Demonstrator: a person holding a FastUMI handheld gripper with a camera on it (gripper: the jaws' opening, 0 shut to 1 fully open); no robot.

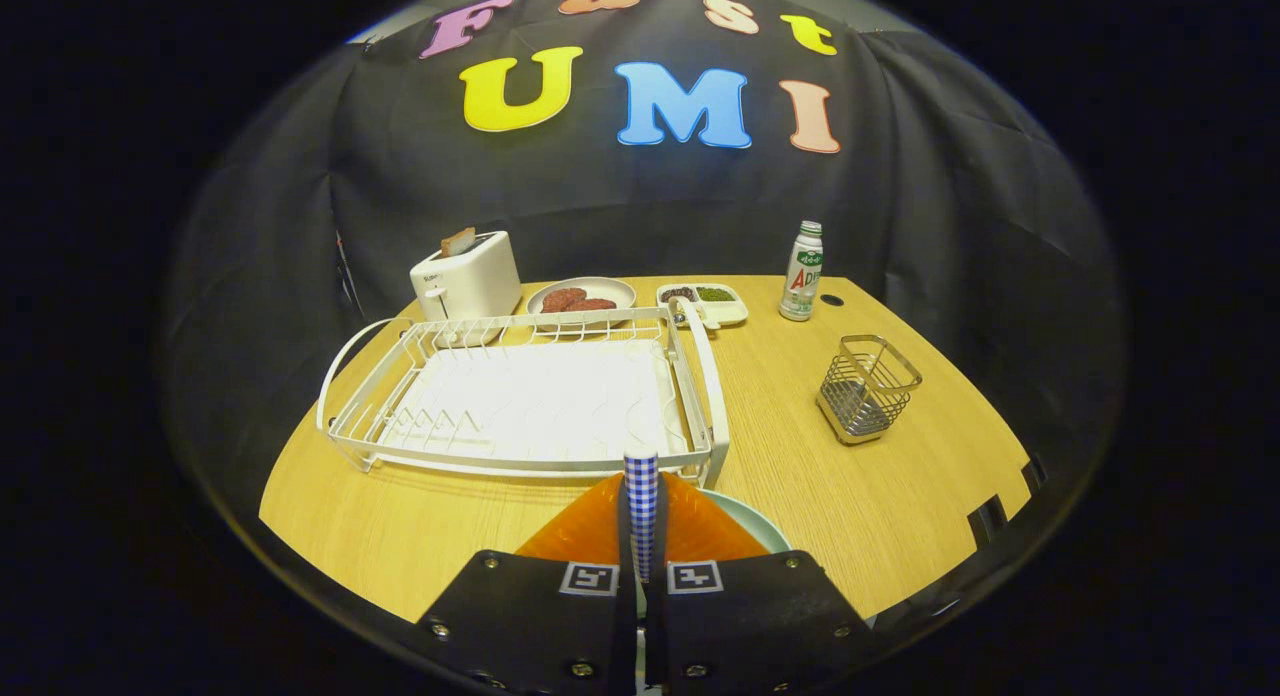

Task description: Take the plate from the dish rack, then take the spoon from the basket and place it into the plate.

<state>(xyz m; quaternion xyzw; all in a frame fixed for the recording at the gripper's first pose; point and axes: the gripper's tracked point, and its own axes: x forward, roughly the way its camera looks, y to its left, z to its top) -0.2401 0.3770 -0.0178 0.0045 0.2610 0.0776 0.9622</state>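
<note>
The gripper (641, 496) was clamped tight on a checked spoon handle (641, 511), right over the pale plate (755, 524) below the fingers, w/ the dish rack (520, 406) just ahead & empty. If it let go too high, I think the spoon could bounce off. The wire basket (866, 388) looked empty.

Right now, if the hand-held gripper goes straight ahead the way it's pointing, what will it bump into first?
Probably the dish rack. The hand-held gripper is shut on a checkered handle, likely the spoon's, and the rack's front rail lies just beyond it. Depth is unclear, so it might pass above the rail.
</note>
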